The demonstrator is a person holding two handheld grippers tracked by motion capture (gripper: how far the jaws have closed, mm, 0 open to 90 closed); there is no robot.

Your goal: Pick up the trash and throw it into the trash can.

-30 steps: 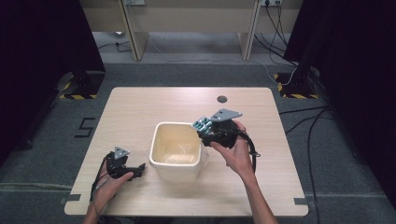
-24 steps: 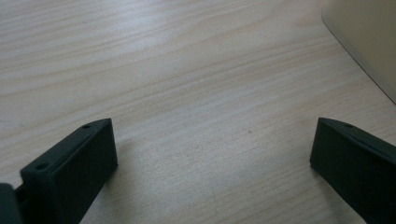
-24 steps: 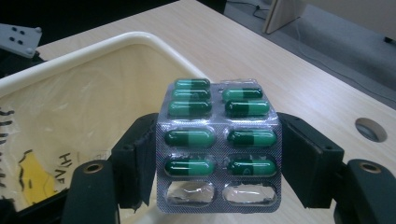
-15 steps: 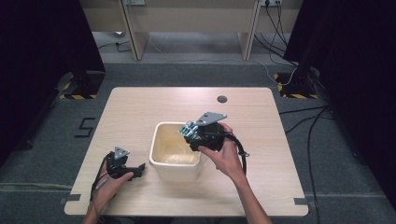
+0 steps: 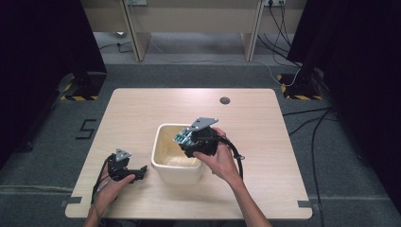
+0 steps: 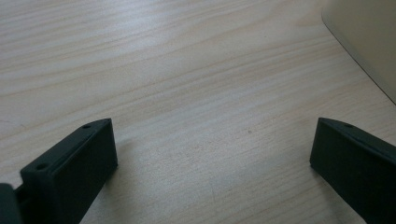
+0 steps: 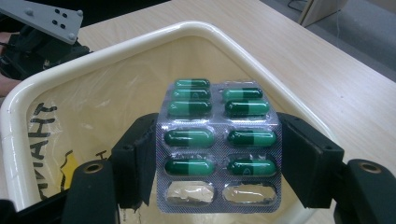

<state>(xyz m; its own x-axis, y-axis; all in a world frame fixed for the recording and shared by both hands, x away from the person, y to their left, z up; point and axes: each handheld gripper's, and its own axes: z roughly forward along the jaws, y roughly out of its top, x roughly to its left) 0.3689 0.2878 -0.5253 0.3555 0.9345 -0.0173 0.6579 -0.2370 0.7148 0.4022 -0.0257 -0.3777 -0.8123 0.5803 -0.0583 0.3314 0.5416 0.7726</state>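
High view is showing that the right gripper [image 5: 185,140] has moved left since the earlier frames and is now hanging over the tub [image 5: 163,163]. Its jaws are pinching a blister pack [image 7: 218,144] of green capsules by its two edges, above the tub's opening. Black letters "HAHT" are showing on the tub's wall. The left gripper [image 5: 140,171] is resting on the table [image 5: 265,127], jaws spread wide, holding nothing.
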